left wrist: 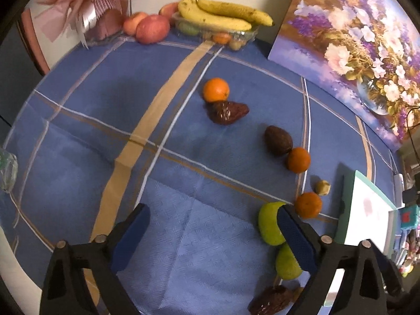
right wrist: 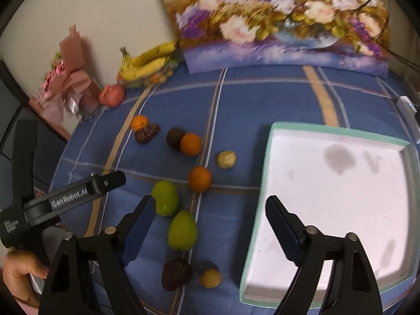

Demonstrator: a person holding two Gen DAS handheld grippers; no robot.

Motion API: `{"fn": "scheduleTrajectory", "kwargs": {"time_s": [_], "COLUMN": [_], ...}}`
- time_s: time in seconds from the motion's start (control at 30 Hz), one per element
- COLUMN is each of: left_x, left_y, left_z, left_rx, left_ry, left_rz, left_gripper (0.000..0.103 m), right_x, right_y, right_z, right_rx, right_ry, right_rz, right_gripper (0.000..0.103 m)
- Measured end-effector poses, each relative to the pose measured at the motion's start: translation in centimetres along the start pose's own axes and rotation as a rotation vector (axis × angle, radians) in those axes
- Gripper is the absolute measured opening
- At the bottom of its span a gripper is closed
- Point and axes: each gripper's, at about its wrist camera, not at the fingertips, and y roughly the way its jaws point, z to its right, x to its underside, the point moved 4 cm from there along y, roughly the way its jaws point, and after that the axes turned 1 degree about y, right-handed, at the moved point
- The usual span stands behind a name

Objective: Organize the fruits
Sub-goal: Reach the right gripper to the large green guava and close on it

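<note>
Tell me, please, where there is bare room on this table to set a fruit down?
The white tray is bare inside. The blue cloth left of the tan stripe, up to the apples, is free. The strip from the top orange to the pears beside the tray is crowded.

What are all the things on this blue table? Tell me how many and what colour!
oranges: three, orange, loose mid-cloth
green fruits: two, green, near grippers
dark fruits: four, brown
pale nuts: two, tan
tray: one, white, teal rim, nothing in it
bananas: one bunch, yellow, on clear dish at wall
apples: three, red, beside bananas
painting: one, purple flowers
bouquet: one, pink
tablecloth: blue, striped
left gripper: black, open
right gripper: black, open
hand: one, holding left gripper
</note>
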Motion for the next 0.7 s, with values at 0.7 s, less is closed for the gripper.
{"fn": "scheduleTrajectory", "kwargs": {"time_s": [0.7], "left_x": [1.5], "left_y": [2.0], "left_z": [-2.3], "left_rx": [-0.012], "left_ry": [-0.057], "left_rz": [-0.086], "left_gripper": [0.094], "right_x": [4.1], "right_y": [7.1], "right_z": [-4.1], "right_rx": [0.003], "right_ry": [-0.115], "right_rz": [-0.228], "right_gripper": [0.061]}}
